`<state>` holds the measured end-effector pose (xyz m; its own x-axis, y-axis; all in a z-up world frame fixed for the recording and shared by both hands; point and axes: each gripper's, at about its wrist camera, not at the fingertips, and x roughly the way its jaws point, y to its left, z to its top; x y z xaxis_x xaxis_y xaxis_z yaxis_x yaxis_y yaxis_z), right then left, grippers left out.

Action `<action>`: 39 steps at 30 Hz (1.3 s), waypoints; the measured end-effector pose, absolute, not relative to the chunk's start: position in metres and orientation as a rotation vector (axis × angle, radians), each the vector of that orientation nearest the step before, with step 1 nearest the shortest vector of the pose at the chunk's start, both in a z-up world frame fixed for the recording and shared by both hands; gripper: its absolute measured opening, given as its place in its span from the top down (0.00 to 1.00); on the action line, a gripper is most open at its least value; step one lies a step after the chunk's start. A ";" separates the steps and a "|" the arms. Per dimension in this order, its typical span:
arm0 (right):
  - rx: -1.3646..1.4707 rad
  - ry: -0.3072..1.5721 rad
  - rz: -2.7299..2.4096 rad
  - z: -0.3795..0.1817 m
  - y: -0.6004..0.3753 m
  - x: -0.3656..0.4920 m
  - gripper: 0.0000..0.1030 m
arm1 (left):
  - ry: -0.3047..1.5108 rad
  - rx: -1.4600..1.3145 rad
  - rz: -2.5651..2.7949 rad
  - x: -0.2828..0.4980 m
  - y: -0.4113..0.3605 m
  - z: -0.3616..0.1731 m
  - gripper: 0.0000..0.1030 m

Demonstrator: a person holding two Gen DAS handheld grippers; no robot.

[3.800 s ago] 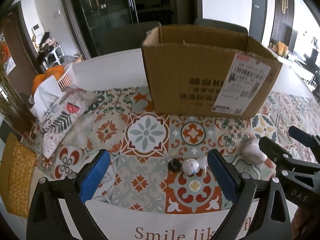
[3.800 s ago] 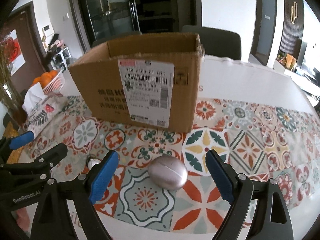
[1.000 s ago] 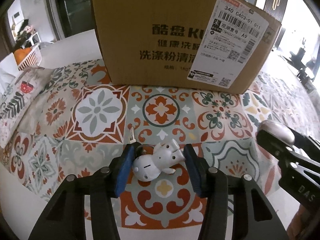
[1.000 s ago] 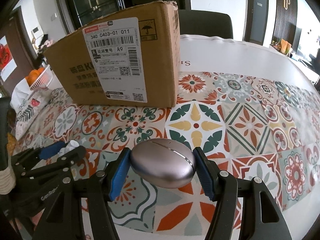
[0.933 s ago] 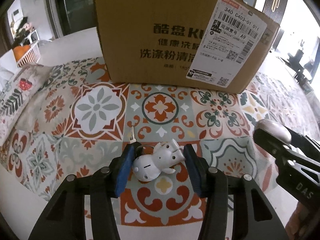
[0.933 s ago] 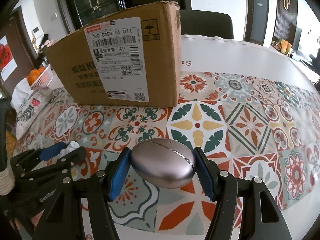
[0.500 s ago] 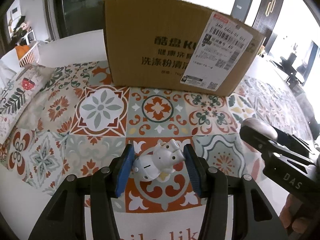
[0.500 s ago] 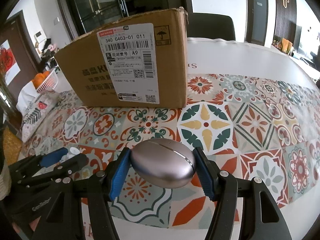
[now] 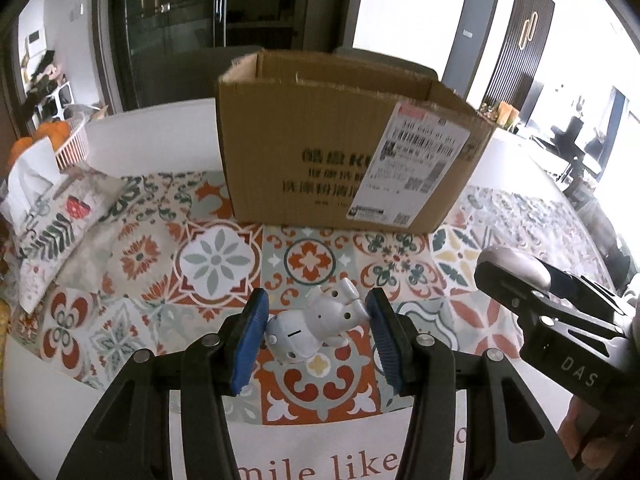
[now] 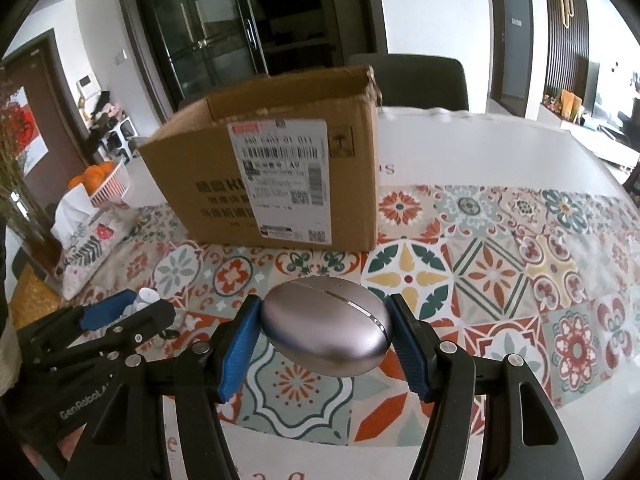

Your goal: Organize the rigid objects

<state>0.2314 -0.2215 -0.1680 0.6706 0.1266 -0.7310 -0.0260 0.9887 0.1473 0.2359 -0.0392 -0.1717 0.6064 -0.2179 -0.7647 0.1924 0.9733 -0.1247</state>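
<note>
Nearest, above the front edge of the table (image 9: 132, 128), the left gripper (image 9: 316, 330) is clamped on a small white figurine (image 9: 310, 330), its blue pads pressing the toy from both sides and holding it clear of the tiled mat (image 10: 500, 264). Beside it on the right, the right gripper (image 10: 324, 338) grips a silvery egg-shaped case (image 10: 326, 330) the same way, also off the mat. Both pickups look done; the drop is what remains, most likely into the open cardboard box (image 9: 344, 160) standing toward the middle of the table. Nothing can be seen inside it from here.

The mat between grippers and box lies bare, so the path forward is open. The near wall of the box must be cleared from above. A tissue pack (image 9: 48, 220) and a basket of oranges (image 9: 68, 140) sit at the far left edge, well apart from that path. The two grippers ride close together, so they could knock at the box mouth.
</note>
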 end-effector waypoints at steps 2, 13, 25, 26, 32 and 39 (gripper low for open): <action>0.124 0.824 0.086 -0.162 -0.220 0.230 0.39 | 0.875 -0.031 -0.236 0.235 -0.037 -0.164 0.51; 0.103 0.774 0.087 -0.124 -0.210 0.222 0.39 | 0.815 -0.039 -0.236 0.229 -0.028 -0.128 0.52; 0.081 0.727 0.086 -0.096 -0.201 0.222 0.39 | 0.858 -0.083 -0.312 0.242 -0.027 -0.120 0.98; 0.079 0.726 0.083 -0.097 -0.201 0.221 0.39 | 0.856 -0.075 -0.314 0.242 -0.028 -0.120 0.98; 0.097 0.752 0.067 -0.107 -0.203 0.222 0.39 | 0.870 -0.034 -0.309 0.241 -0.028 -0.130 0.97; 0.093 0.785 0.078 -0.132 -0.202 0.222 0.39 | 0.928 -0.025 -0.296 0.241 -0.029 -0.160 0.87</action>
<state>0.2219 -0.2021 -0.1320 0.7047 0.1047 -0.7017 -0.0352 0.9930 0.1128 0.2408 -0.0289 -0.1602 0.5617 -0.2620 -0.7848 0.2405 0.9593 -0.1481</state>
